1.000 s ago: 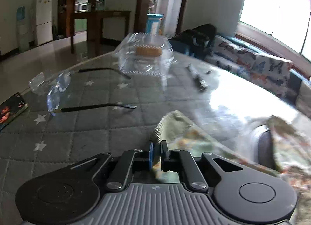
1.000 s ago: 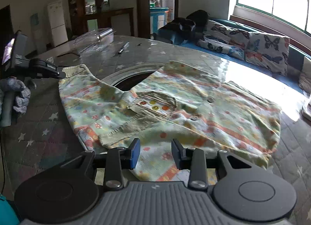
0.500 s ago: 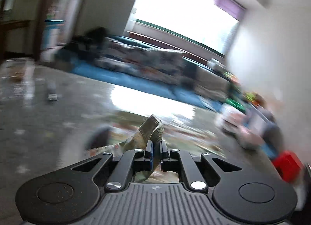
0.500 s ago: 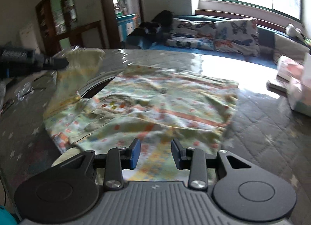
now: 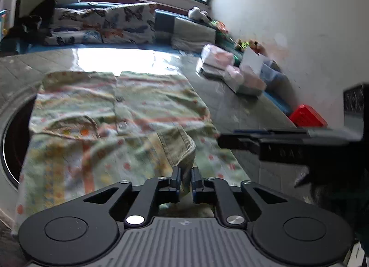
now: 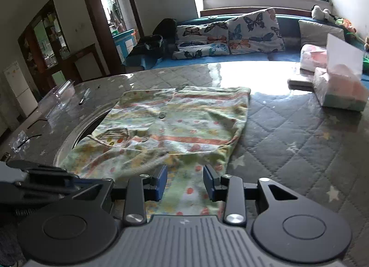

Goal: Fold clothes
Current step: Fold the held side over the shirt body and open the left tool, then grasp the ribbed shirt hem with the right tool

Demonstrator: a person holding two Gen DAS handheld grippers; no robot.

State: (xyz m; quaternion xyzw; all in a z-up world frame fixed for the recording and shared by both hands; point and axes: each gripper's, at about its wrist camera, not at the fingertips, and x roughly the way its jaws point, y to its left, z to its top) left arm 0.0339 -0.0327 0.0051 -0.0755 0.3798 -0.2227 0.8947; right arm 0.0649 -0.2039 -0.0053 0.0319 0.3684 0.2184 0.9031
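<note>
A pale green child's shirt with orange stripes and dots (image 6: 182, 128) lies spread flat on the grey quilted star-patterned bench (image 6: 288, 142). Above the shirt's near side, the left tool (image 5: 184, 180) pinches a ribbed sleeve cuff (image 5: 184, 149). The right tool (image 6: 185, 182) hovers over the shirt's near hem, fingers spread, gripping nothing.

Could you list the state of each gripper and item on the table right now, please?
left gripper: shut on the sleeve cuff.
sleeve cuff: lifted, folded over the shirt's body.
right gripper: open, above the shirt's near edge, holding nothing.
shirt: lying front up on the table, wrinkled.
clear plastic box: lid state unclear.
tissue packs: stacked at the far right.
</note>
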